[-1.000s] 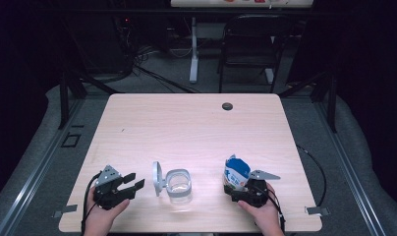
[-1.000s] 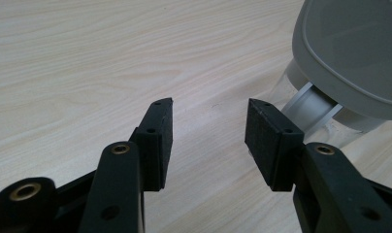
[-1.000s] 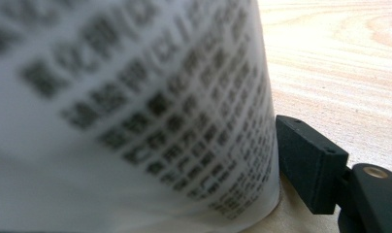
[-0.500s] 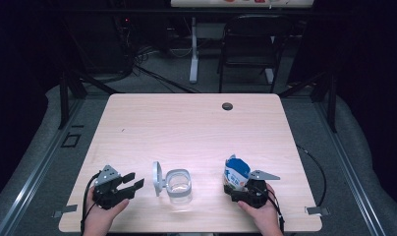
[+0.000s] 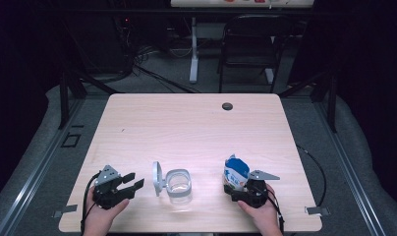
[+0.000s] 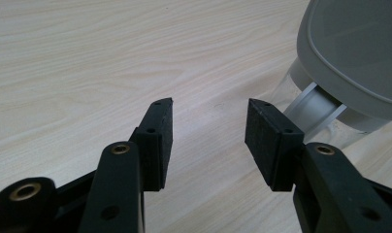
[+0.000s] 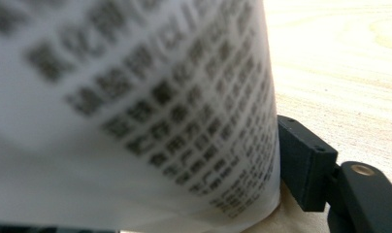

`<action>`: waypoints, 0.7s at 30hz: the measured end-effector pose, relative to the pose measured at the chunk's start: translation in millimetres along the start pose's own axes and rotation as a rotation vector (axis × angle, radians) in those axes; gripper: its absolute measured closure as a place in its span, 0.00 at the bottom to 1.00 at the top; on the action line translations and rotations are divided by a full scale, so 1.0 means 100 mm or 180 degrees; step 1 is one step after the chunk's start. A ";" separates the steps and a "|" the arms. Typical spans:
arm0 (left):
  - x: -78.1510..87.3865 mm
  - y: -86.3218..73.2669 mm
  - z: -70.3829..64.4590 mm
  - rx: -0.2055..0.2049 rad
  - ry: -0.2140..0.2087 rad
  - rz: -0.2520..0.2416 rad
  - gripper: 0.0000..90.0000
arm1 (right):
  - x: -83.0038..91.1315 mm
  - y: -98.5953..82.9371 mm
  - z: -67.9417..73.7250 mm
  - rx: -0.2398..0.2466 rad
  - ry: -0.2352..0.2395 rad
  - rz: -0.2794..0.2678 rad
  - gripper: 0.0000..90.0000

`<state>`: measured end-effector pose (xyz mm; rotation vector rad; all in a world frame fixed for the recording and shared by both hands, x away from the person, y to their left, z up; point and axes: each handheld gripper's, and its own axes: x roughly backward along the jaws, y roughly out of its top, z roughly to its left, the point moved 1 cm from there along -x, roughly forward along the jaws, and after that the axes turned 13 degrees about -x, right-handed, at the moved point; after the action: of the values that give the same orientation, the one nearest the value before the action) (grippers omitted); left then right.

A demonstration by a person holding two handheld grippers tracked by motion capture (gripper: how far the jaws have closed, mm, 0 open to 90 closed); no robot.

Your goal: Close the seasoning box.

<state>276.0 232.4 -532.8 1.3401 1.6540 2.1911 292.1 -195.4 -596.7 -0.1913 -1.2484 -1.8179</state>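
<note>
A clear container (image 5: pixel 179 183) with a hinged grey lid (image 5: pixel 158 178) standing open sits near the table's front edge. My left gripper (image 5: pixel 136 180) lies just left of it, open and empty. In the left gripper view the gripper (image 6: pixel 209 106) points at bare wood, and the grey lid (image 6: pixel 354 48) and the clear container (image 6: pixel 325 116) are at the upper right. A blue and white packet (image 5: pixel 236 171) stands upright at the front right, and my right gripper (image 5: pixel 236 187) is shut on it. Up close, the packet's white printed side (image 7: pixel 136 107) presses on one black pad (image 7: pixel 304 160); the other pad is hidden.
The light wooden table (image 5: pixel 196 128) has a dark round grommet (image 5: pixel 227 106) near its far edge. A black folding chair (image 5: pixel 250 44) and a white desk leg (image 5: pixel 193 49) stand on the floor beyond it. Cables trail off both grippers.
</note>
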 end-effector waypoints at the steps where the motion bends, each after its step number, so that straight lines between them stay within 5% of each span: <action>1: 0.00 0.00 0.00 0.0000 0.0002 -0.0001 0.59 | 0.00 0.00 0.00 0.0001 0.0002 0.0000 0.41; 21: 0.00 0.00 0.01 -0.0005 0.0018 0.0000 0.59 | 0.00 0.00 0.00 0.0051 0.0037 -0.0004 0.47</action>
<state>276.7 233.3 -532.8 1.3348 1.6538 2.1977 292.6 -195.4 -596.5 -0.1710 -1.2548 -1.8071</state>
